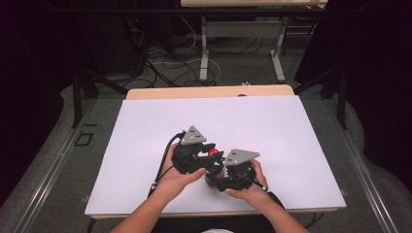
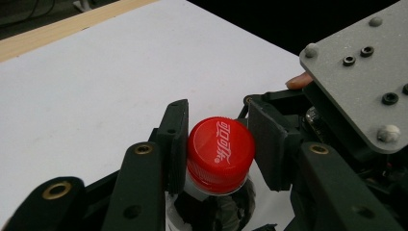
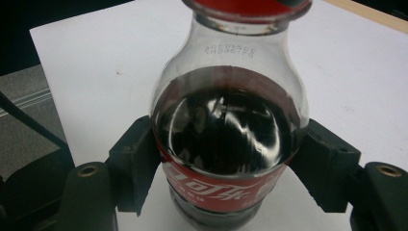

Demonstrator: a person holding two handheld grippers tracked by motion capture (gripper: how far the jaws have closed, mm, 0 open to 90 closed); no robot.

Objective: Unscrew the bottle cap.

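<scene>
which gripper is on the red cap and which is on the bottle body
The left gripper clamps the red cap; the right gripper grips the cola bottle lower down, around its dark, labelled body.

Table point(image 1: 145, 92): wood edge, white sheet point(image 1: 272, 131) over it.
Left gripper point(image 1: 206, 158): held near centre, grey plate on top.
Right gripper point(image 1: 218, 178): just beside it.
Red cap point(image 1: 213, 152): between the two.
Floor: cables point(image 1: 170, 63) beyond the table.
</scene>
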